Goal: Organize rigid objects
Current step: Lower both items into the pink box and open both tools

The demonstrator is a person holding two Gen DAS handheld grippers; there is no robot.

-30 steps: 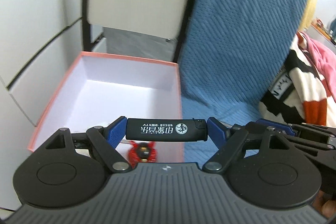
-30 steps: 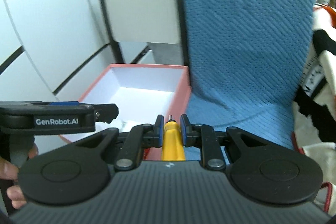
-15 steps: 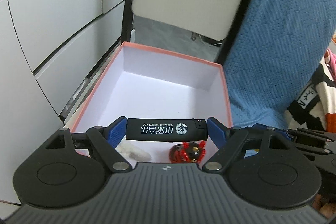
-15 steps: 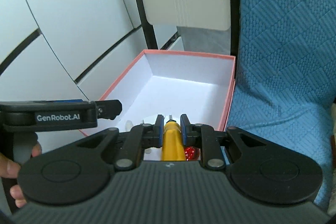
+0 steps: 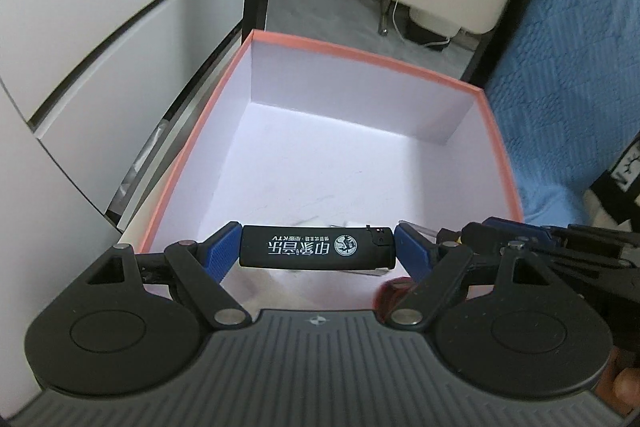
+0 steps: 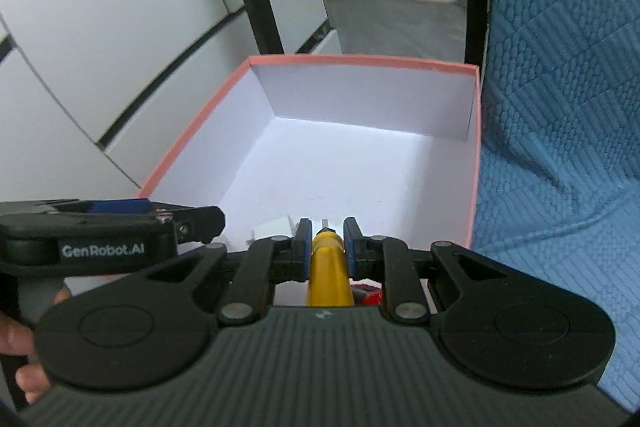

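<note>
One box, two held items, two grippers.
One lighter (image 5: 316,249), one yellow-handled screwdriver (image 6: 329,275), one red object (image 5: 394,291) and one white object (image 6: 272,229) inside the pink-rimmed box (image 5: 360,55).

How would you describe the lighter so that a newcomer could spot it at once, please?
Find the open pink-rimmed box beside the blue cloth. Above its near edge, the left gripper clamps the lighter crosswise, end to end. It is black with white print, unlike the yellow tool in the right gripper.

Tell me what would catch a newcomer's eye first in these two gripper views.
Probably the black lighter with white printing, clamped end to end between the left gripper's blue jaws, right over the open salmon-rimmed white cardboard box. Next, the yellow-handled tool pinched in the right gripper, also above that box. A quilted blue blanket fills the right side.
</note>
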